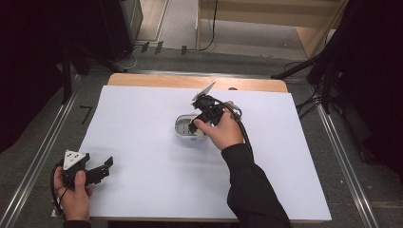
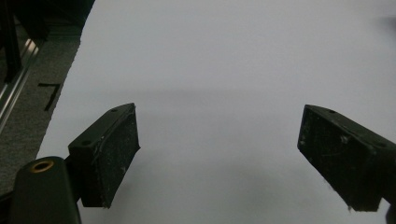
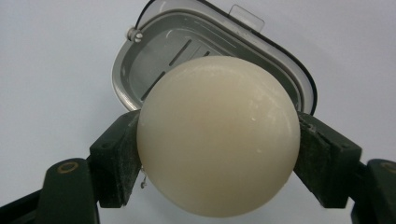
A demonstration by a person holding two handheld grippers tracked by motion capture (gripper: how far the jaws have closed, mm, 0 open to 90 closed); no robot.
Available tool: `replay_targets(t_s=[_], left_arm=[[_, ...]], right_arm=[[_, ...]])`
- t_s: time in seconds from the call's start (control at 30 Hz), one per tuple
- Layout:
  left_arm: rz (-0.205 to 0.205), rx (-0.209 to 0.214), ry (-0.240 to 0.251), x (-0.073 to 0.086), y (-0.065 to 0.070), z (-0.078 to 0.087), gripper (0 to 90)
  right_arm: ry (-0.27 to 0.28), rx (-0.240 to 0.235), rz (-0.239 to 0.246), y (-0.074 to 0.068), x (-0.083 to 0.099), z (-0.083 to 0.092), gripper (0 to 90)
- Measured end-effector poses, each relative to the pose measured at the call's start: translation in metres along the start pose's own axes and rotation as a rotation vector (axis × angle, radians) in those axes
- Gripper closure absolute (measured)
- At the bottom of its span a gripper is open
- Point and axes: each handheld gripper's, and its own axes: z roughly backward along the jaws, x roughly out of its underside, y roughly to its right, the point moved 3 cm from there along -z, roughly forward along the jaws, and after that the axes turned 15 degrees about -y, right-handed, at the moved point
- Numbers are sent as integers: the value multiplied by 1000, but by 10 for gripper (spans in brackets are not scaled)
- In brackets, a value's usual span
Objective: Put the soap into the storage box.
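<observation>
Two tongs at work over one white-covered bench (image 1: 142, 180). Nearest, at the lower left of the high view: the person's left hand (image 1: 75, 192) around the left tongs (image 1: 103, 167), grey three-cornered plate on top, cable looped beside the wrist, close to the bench's near left corner. Jaws spread wide in the left gripper view (image 2: 219, 154), nothing between them but bare white cover; grey floor and a metal rail at the left edge of that frame.

Farther in, right of centre in the high view: a dark sleeve (image 1: 252, 190) rising from the bottom edge to the right hand (image 1: 223, 133), wrapped around the right tongs (image 1: 196, 124), tipped down over a small white case (image 1: 186, 128) near the middle of the bench. Closed on a smooth, cream-coloured, egg-shaped bar of soap (image 3: 218, 135) in the right gripper view, one pad pressed to each side of it. Right tongs (image 3: 218, 140) poised directly above the open case (image 3: 140, 74): grey rim, slotted floor, a clear tab at the upper right, a small screw at the upper left. Whether soap and case touch: cannot tell.

Beyond the bench's far wooden edge: grey floor, cables, a pale wooden shelf, black stands at both upper corners.
</observation>
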Motion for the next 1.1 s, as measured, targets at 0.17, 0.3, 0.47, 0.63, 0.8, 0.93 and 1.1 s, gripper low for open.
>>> replay_targets(t_s=[0.17,0.3,0.47,0.63,0.8,0.93,1.1], left_arm=[[0,0,0,0,0,0,136],[0,0,-1,0,0,0,136],[0,1,-1,0,0,0,136],[2,2,1,0,0,0,136],[1,4,1,0,0,0,136],[0,2,0,0,0,0,136],[0,3,1,0,0,0,136]], right_arm=[[4,-1,-1,-1,-6,0,248],[1,2,-1,-2,-10,-4,247],[1,6,-3,-4,-13,-6,247],[6,14,-1,-6,-17,-8,247],[8,15,-7,-6,-20,-10,247],[12,15,-14,-5,-21,-12,247],[8,17,-15,-4,-21,-14,247]])
